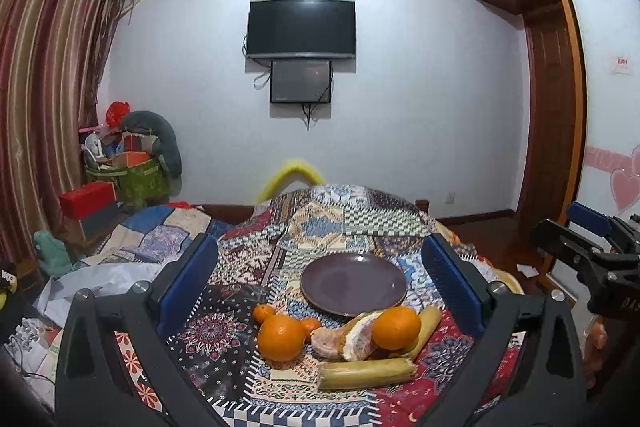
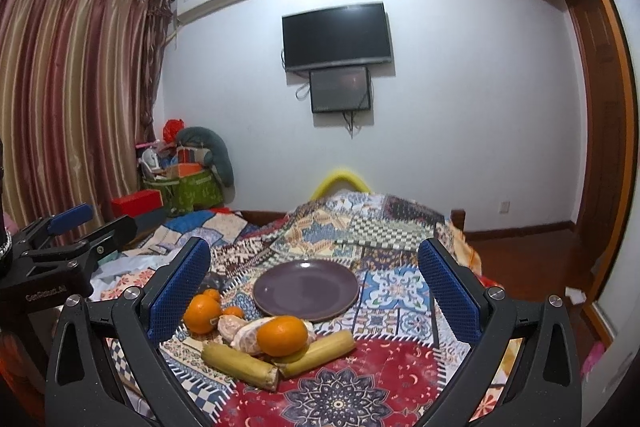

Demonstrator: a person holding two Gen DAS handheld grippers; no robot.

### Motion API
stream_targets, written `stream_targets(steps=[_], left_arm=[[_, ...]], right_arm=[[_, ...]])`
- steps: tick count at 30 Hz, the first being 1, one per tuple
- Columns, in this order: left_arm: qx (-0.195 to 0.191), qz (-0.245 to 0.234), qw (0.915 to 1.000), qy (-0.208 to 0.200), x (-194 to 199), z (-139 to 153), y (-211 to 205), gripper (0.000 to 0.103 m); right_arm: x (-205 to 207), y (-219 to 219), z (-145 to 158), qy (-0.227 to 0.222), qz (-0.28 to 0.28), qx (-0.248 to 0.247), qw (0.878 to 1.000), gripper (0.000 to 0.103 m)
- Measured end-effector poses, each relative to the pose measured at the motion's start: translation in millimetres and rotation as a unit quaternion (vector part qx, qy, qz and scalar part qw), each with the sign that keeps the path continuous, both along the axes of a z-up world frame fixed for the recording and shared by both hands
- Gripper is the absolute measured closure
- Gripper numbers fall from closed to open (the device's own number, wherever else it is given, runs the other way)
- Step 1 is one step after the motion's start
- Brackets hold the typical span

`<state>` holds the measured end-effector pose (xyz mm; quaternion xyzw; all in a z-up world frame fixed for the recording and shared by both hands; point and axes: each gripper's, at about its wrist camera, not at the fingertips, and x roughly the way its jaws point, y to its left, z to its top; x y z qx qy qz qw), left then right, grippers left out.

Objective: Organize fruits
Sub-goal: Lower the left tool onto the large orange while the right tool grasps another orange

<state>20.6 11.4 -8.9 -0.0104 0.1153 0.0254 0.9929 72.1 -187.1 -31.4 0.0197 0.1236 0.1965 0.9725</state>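
An empty dark purple plate lies on the patterned cloth. In front of it sits a pile of fruit: two large oranges, small mandarins, peeled pomelo pieces and two yellowish cane-like sticks. The right wrist view shows the same oranges and sticks. My left gripper is open and empty, above and behind the fruit. My right gripper is open and empty too.
The patterned cloth covers a raised surface on a bed. Crumpled paper and clutter lie to the left. A box pile stands in the far left corner. A wooden wardrobe and door are on the right.
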Motion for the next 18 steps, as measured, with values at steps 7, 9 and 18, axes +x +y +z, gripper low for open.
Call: stream_targets(steps=[7,9,18], left_arm=[[0.007,0.011,0.9985,0.054,27.7,-22.0,18.2,0.0],[0.003,0.011,0.9973,0.073,36.7,-30.4,23.2,0.0],[-0.011,0.015,0.9904,0.137,73.4,-68.1,48.9,0.002]], right_arm=[[27.6,-1.8,-15.5,0.049,-0.004,-0.007,0.999,0.0],[38.2,0.4,-20.1,0.068,-0.01,-0.015,0.998,0.0],[69.1,10.7,-44.6,0.136,-0.008,-0.051,0.989,0.0]])
